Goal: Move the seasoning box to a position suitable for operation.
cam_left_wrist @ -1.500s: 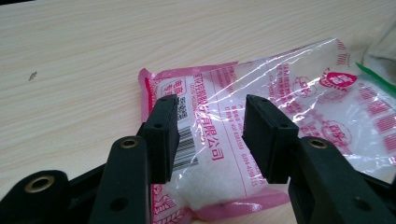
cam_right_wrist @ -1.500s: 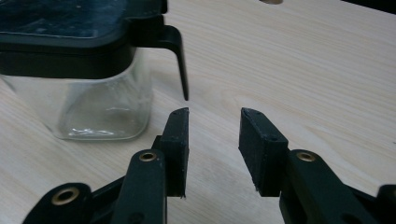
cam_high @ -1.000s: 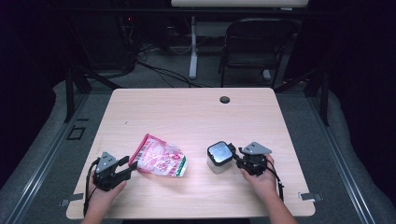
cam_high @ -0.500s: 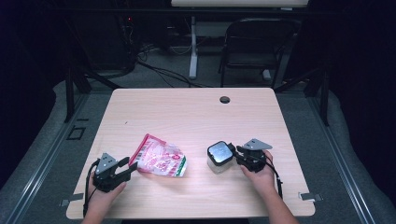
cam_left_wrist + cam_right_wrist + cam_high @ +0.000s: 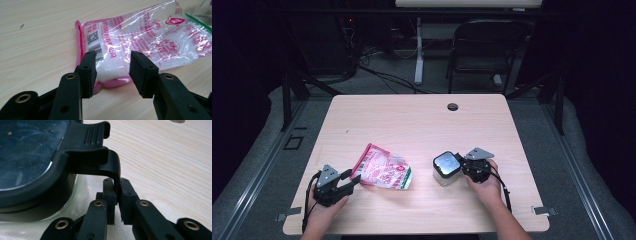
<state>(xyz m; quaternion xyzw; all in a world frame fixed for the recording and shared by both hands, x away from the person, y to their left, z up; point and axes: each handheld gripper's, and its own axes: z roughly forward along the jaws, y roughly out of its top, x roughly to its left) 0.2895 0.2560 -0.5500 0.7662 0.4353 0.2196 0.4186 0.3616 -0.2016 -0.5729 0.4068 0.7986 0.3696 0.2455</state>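
Closing over the last moment, the right tongs (image 5: pixel 116 202) now clench the black latch tab (image 5: pixel 110 167) of a glass jar (image 5: pixel 446 168) on the tabletop (image 5: pixel 412 120). Left tongs (image 5: pixel 112 72) stand released around a pink bag (image 5: pixel 140 42) corner.

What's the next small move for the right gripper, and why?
Probably lift the latch outward to unclip the lid. The right gripper has just been closing and its fingers now pinch the black latch tab of the container; the lid sits shut.
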